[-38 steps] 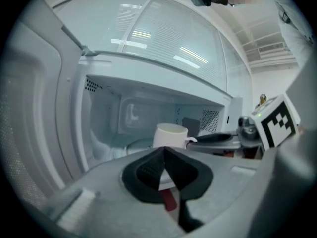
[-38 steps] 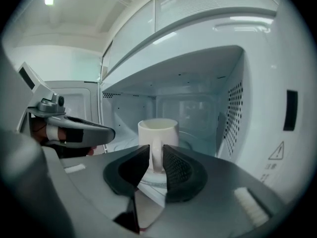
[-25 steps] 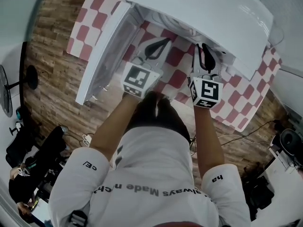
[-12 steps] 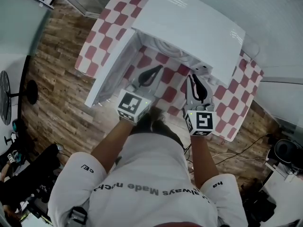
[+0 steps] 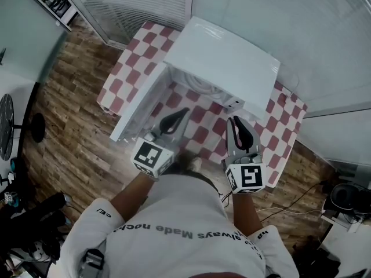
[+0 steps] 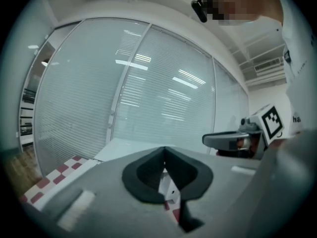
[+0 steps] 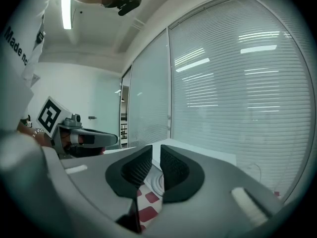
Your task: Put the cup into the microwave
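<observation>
No cup shows in any view. The white microwave [image 5: 229,54] stands on a red-and-white checked table [image 5: 124,74]. Its door [image 5: 139,106] hangs open to the left, and the pale cavity floor [image 5: 197,81] shows inside. My left gripper [image 5: 184,112] is in front of the opening, shut with nothing between its fingers. My right gripper [image 5: 233,121] hovers over the table's front part, right of the left one, with its jaws together and empty. In the left gripper view my left gripper [image 6: 164,150] points over the microwave top [image 6: 131,147]. The right gripper view has my right gripper [image 7: 156,150] above checked cloth.
Wooden floor [image 5: 64,132] surrounds the table. Glass walls with blinds [image 5: 133,4] stand behind the microwave. A fan on a stand [image 5: 8,123] is at the left. Cables and dark gear [image 5: 342,198] lie at the right. The person's white shirt [image 5: 179,230] fills the lower middle.
Both grippers have drawn back from the microwave opening toward the person. The head camera has pulled away, so more of the table and room shows. Both stay shut and empty.
</observation>
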`<state>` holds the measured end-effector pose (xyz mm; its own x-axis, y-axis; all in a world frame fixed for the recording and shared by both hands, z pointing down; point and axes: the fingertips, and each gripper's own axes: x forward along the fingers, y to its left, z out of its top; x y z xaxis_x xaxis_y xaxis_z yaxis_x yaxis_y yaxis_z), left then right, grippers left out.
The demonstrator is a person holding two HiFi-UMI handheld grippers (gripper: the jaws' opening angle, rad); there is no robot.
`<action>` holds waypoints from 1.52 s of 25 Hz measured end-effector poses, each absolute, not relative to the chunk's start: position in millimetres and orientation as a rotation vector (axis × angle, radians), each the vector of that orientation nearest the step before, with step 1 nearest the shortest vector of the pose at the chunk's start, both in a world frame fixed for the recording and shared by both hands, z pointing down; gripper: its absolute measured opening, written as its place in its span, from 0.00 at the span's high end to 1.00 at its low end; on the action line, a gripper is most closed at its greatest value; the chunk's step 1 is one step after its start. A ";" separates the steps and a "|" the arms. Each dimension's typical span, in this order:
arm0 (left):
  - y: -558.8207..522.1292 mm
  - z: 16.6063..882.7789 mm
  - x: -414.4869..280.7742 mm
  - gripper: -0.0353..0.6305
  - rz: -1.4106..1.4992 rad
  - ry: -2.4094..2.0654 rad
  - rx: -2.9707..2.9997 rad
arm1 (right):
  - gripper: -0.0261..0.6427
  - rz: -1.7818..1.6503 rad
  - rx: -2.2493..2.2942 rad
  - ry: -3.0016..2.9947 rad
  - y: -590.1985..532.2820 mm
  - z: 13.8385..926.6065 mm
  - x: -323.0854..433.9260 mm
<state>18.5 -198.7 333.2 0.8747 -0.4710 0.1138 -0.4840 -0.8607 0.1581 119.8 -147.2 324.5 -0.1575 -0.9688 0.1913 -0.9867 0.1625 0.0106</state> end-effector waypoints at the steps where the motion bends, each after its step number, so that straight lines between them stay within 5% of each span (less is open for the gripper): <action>1: -195.7 327.4 16.8 0.94 0.103 -0.734 2.873 | 0.89 0.174 1.927 -2.282 -143.1 316.7 117.7; 38: -149.0 258.7 29.7 0.94 0.022 -0.593 2.968 | 0.89 0.066 1.869 -2.373 -105.6 240.7 102.2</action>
<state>29.7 -149.0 258.7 0.9235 -0.3819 0.0367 -0.3836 -0.9170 0.1097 102.2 -105.6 240.7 -0.2303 -0.9656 0.1209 -0.9708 0.2366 0.0400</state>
